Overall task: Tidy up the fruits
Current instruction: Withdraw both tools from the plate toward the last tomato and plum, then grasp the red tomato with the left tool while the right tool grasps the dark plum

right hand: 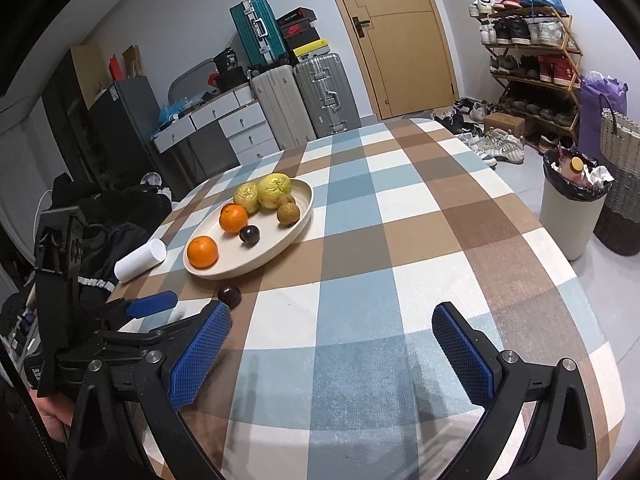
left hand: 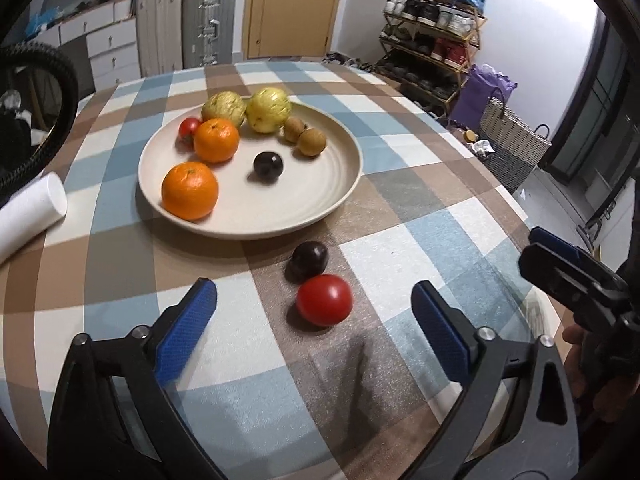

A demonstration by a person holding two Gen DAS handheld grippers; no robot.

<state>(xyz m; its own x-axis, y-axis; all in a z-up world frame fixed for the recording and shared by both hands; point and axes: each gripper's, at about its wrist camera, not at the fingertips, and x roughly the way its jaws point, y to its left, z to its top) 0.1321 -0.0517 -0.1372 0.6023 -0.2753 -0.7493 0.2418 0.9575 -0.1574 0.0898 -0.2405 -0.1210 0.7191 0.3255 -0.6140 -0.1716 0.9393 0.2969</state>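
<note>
Left wrist view shows my left gripper (left hand: 314,334) spread wide and empty, with the tomato (left hand: 324,300) just ahead between its fingers, beside the dark plum (left hand: 309,261), both just short of the plate (left hand: 256,222). I'd ease forward, centre the tomato, close gently. My right gripper (right hand: 332,346) is spread too, empty.

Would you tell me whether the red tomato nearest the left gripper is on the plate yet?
Not yet. The red tomato lies on the tablecloth, outside the plate, beside a dark plum.
</note>
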